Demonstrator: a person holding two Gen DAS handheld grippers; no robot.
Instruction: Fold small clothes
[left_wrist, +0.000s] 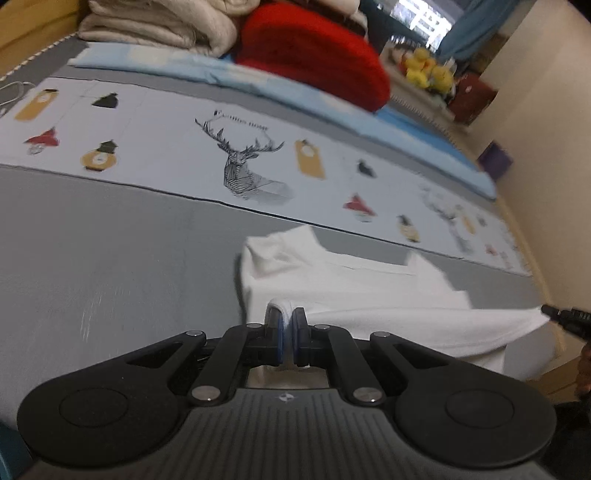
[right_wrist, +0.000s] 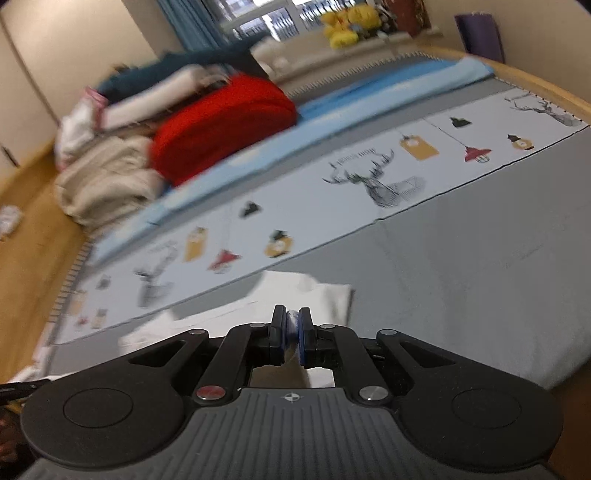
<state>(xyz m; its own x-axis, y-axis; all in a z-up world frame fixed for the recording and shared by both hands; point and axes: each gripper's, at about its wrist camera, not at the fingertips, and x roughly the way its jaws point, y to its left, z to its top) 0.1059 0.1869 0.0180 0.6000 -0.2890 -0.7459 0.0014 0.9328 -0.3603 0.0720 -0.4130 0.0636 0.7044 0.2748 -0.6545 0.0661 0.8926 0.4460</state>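
Note:
A small white garment (left_wrist: 369, 291) lies on the grey sheet of a bed (left_wrist: 110, 258). My left gripper (left_wrist: 287, 317) is shut on a fold of its near edge, which wraps over the left finger. The right gripper's tip (left_wrist: 557, 315) shows at the far right edge, pinching the other end of the same stretched edge. In the right wrist view my right gripper (right_wrist: 292, 321) is shut on white cloth, and the garment (right_wrist: 295, 291) spreads ahead of it on the grey sheet (right_wrist: 461, 277). Both views are blurred.
A printed band with deer and lamps (left_wrist: 240, 166) crosses the bed. Beyond it lie a light blue cover (left_wrist: 221, 74), a red folded blanket (left_wrist: 314, 51) and a cream blanket (left_wrist: 155, 26). Yellow plush toys (left_wrist: 428, 70) sit by the window. The wooden bed frame (right_wrist: 29, 258) borders the mattress.

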